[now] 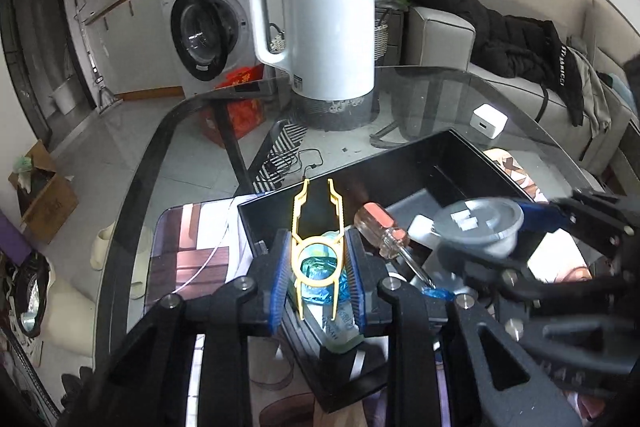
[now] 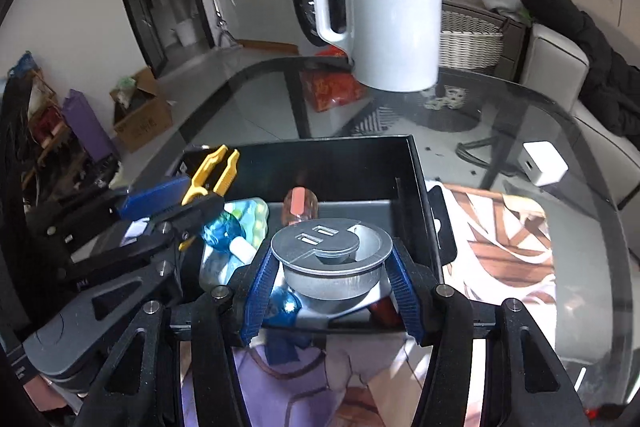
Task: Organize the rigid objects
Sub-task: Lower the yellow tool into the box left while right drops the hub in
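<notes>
L gripper (image 1: 318, 273) closed tight on yellow plastic tweezer-like clip (image 1: 316, 247), blue pads pinching its ring section, two prongs sticking up past fingertips. Held over near-left part of black storage box (image 1: 460, 151). R gripper (image 2: 332, 279) about half open, pads pressed on both sides of grey round lidded cup (image 2: 330, 259) (two rectangular slots in lid), held above near edge of box. Both grippers angled down toward box.

In box: screwdriver w/ clear-and-orange handle (image 1: 380, 231), blue translucent item (image 1: 320, 273) under clip, pale green packet (image 2: 250, 213), small white piece (image 2: 242, 249). Some contents hidden by grippers, can't ID.

Box sits on glass table (image 1: 420, 95), partly on printed mat (image 2: 500, 239). White electric kettle (image 1: 324, 27) upright at far side of table, well apart from box. White charger cube (image 1: 490, 120) on glass, right of box. Washing machine (image 1: 208, 27) in bg.
</notes>
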Tool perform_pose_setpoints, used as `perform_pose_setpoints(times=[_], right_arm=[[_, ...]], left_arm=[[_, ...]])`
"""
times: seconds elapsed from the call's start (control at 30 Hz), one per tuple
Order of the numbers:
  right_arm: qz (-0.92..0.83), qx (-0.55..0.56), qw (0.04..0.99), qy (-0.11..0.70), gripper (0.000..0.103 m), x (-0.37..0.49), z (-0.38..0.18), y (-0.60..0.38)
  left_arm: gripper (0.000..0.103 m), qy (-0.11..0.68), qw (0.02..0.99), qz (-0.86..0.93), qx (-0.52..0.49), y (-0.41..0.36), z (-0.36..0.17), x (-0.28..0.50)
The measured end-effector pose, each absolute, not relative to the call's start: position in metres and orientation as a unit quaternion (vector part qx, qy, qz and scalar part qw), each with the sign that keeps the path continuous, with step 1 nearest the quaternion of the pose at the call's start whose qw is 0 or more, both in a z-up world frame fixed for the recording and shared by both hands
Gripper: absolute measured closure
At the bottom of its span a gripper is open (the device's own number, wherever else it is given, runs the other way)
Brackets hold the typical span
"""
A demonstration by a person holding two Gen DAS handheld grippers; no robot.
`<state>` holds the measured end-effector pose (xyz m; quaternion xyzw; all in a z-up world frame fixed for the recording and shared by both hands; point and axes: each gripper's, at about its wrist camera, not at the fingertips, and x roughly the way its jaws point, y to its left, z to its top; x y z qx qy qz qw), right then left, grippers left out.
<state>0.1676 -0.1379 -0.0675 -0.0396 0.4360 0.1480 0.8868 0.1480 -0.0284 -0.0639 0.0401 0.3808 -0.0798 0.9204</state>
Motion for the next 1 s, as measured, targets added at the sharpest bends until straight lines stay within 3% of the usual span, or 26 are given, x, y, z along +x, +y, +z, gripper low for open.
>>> perform_pose_setpoints(times=[0.33,0.73,0.87,1.0], right_arm=[[0.164,0.002,0.861,0.482,0.048,0.146,-0.063,-0.139],[0.152,-0.007,0.873,0.463,0.047,0.149,-0.057,-0.144],[0.145,0.001,0.881,0.450,0.037,0.145,-0.050,-0.150],[0.144,0.011,0.884,0.444,0.036,0.141,-0.044,-0.156]], left_arm=[[0.077,0.383,0.919,-0.088,0.034,-0.023,-0.063,0.148],[0.059,0.383,0.918,-0.105,0.013,-0.024,-0.057,0.141],[0.048,0.368,0.925,-0.092,0.008,-0.022,-0.050,0.135],[0.045,0.357,0.930,-0.087,0.007,-0.022,-0.044,0.128]])
